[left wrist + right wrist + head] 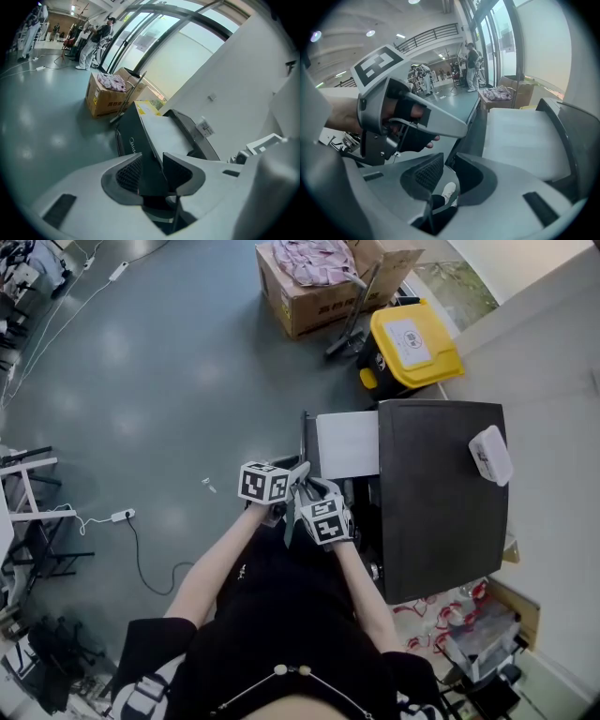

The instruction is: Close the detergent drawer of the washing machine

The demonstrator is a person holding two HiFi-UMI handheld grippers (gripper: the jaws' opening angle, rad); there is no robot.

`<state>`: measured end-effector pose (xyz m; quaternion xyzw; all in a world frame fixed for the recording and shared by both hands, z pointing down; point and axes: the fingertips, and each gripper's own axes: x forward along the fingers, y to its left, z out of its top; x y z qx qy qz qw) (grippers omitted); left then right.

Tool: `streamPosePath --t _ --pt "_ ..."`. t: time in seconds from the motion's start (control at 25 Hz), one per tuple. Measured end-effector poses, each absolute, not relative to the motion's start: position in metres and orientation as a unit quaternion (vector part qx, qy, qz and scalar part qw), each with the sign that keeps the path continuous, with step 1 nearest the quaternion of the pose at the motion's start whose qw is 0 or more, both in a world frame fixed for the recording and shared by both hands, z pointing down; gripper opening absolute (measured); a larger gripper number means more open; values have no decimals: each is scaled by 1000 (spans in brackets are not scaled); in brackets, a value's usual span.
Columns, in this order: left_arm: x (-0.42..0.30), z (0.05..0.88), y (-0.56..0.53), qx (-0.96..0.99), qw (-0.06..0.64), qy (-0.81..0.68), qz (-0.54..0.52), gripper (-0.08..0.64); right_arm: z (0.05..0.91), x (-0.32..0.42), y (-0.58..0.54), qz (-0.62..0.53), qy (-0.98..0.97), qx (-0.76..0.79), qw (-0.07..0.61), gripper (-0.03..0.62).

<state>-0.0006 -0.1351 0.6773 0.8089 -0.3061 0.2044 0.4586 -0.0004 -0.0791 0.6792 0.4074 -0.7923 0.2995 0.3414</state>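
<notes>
Left of the washing machine, the detergent drawer juts out, its long axis running left to right. The left gripper is clamped on the dark front panel (the right gripper sits just beside, jaws slightly parted, holding nothing), so closing likely means pushing rightward.

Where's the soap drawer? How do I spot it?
Find the big dark washer. The drawer sticks out of its front, at the end near the yellow box. Unlike those, it's a flat white slab with a dark front.
</notes>
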Motion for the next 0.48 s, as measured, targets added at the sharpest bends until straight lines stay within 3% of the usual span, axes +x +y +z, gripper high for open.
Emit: streamPosePath --t 0.48 --pt "3 676 -138 808 467 -305 192 138 671 3 -78 303 -790 422 327 48"
